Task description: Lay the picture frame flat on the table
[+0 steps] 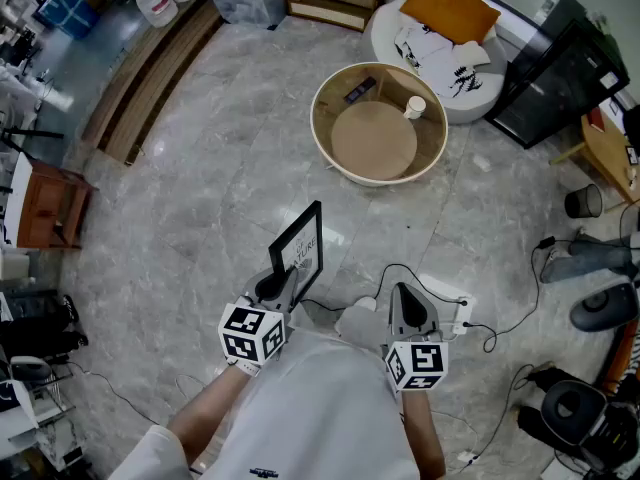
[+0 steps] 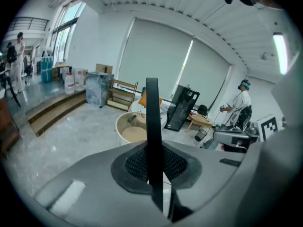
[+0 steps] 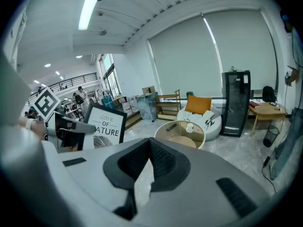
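Note:
A black picture frame [image 1: 300,246] with a white "LOVE OF NATURE" print is held upright above the floor, short of the round beige table [image 1: 330,143]. My left gripper [image 1: 283,283] is shut on its lower edge. In the left gripper view the frame [image 2: 152,126] shows edge-on, pinched between the pads of that gripper [image 2: 154,167]. My right gripper [image 1: 405,303] hangs beside it, shut and empty. The right gripper view shows its pads [image 3: 151,160] meeting, the frame's [image 3: 106,126] face at the left and the table [image 3: 182,131] ahead.
A remote [image 1: 360,90] and a white cup [image 1: 415,106] lie inside the table's raised rim. Behind it are a white round seat with an orange cushion [image 1: 445,13] and a black cabinet [image 1: 560,78]. A power strip and cables [image 1: 455,313] lie on the floor at my right.

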Demonstrator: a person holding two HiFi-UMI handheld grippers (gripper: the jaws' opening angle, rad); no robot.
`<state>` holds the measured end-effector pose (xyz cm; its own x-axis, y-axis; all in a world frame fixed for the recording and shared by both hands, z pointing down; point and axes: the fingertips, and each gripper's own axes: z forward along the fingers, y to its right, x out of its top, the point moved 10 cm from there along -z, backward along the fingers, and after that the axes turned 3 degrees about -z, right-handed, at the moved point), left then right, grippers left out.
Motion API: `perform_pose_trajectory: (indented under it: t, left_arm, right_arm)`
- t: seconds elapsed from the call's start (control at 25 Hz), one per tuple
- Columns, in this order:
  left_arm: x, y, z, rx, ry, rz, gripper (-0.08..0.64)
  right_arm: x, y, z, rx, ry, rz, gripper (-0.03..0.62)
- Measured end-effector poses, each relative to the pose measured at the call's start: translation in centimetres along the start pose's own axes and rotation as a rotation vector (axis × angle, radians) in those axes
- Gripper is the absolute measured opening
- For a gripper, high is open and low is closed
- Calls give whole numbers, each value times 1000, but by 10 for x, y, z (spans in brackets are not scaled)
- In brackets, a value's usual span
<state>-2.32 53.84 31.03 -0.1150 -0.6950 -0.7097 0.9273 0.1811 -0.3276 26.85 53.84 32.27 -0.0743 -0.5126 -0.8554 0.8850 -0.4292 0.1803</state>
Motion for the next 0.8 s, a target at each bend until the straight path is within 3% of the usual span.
perform_pose_trajectory:
  t: [0.12, 0.36, 0.6, 0.72, 0.8]
  left_arm:
    - [6, -16, -20, -2, 69, 85, 31]
    - [1, -59, -72, -53, 122, 153, 29]
    - [-16, -94, -100, -60, 107, 139, 31]
    - [-18, -100, -114, -52, 103, 106, 29]
    - [-16, -102, -119, -64, 96, 106, 29]
  right_arm:
    - [5, -45, 9, -3, 58, -50, 3]
    - [13, -145, 18, -47, 110, -91, 3]
    - [6, -189, 19, -23, 99, -51, 3]
    - [6, -200, 16, 58, 95, -28, 4]
    - [8, -207, 18, 107, 97, -62, 4]
